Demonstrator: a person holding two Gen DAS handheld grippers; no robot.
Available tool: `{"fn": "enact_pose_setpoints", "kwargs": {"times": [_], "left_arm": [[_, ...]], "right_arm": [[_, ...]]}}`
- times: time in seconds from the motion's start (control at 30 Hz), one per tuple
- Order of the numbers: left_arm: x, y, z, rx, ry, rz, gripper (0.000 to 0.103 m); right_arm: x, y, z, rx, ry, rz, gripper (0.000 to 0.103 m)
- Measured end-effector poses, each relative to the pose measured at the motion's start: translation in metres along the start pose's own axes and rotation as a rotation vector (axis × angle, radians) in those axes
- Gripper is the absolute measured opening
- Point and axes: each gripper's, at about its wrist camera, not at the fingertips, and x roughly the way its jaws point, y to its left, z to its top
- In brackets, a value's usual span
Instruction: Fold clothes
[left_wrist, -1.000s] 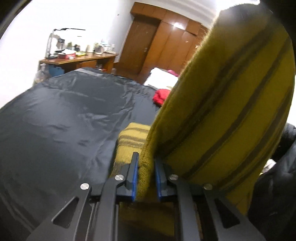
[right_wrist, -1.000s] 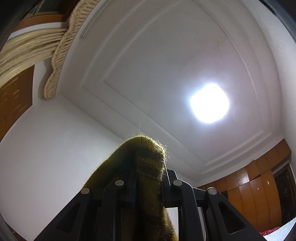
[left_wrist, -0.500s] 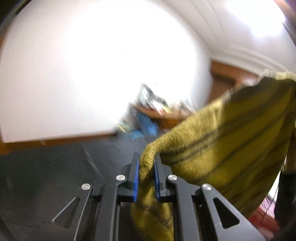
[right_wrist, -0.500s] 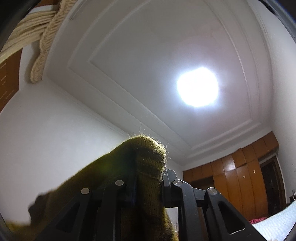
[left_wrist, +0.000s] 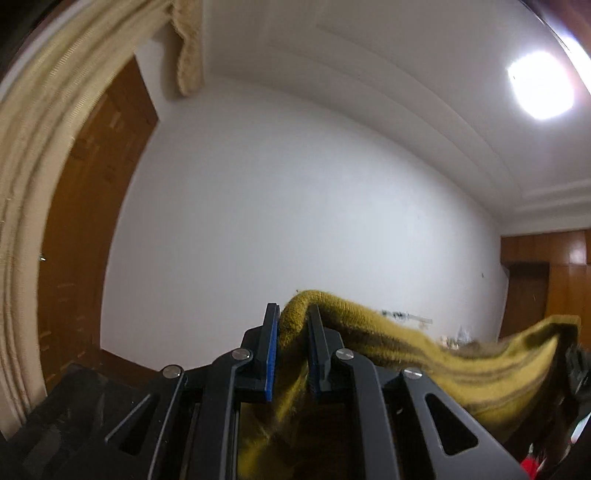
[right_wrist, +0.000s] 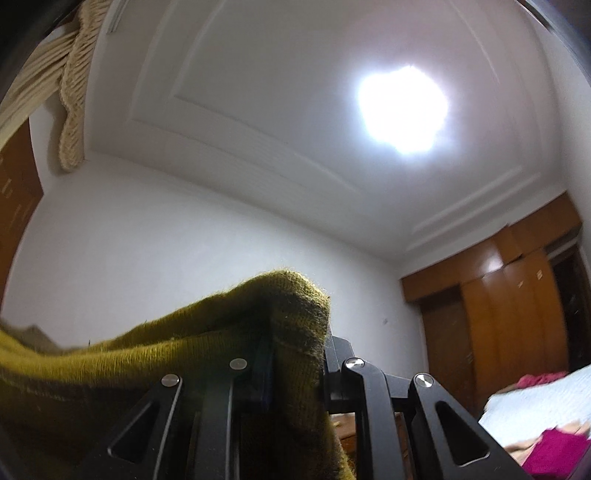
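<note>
The largest change is in the left wrist view: a second ago the dark-sheeted bed and a cluttered counter filled that frame, whereas now only the white wall, the ceiling with its light at the upper right, and a cream curtain arching down the left edge are seen, so the left gripper is judged to have been swung upward and outward. The right wrist view is altered far less; the ceiling lamp has merely shifted within the upper right. The mustard striped sweater is thereby stretched between the two tools: in the left view it runs from the frame's lower centre toward the lower right, and in the right view it trails off to the lower left. A fold of knit is clamped in the closed left gripper, between its blue pads, and another bunch is pinched in the closed right gripper. The garment is judged to have been lifted clear and spread in the air, a preparatory step before it can be laid flat and folded. The wooden wardrobe at the right is shut, so its contents cannot be told. On the white bed at the lower right, magenta clothes are lying unfolded.
</note>
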Motion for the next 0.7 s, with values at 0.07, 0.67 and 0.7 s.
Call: {"fn": "enact_pose_setpoints", "kwargs": {"times": [0.07, 0.67, 0.7], "left_arm": [[-0.015, 0.001, 0.01, 0.0, -0.046, 0.034, 0.016], [0.006, 0.0, -0.063, 0.124, 0.36, -0.167, 0.074], [0.011, -0.001, -0.084, 0.13, 0.42, -0.217, 0.084]], "right_arm": [[-0.003, 0.002, 0.0, 0.001, 0.0, 0.018, 0.018], [-0.064, 0.026, 0.024, -0.095, -0.185, 0.1, 0.018], [-0.064, 0.025, 0.024, -0.097, -0.185, 0.098, 0.018]]}}
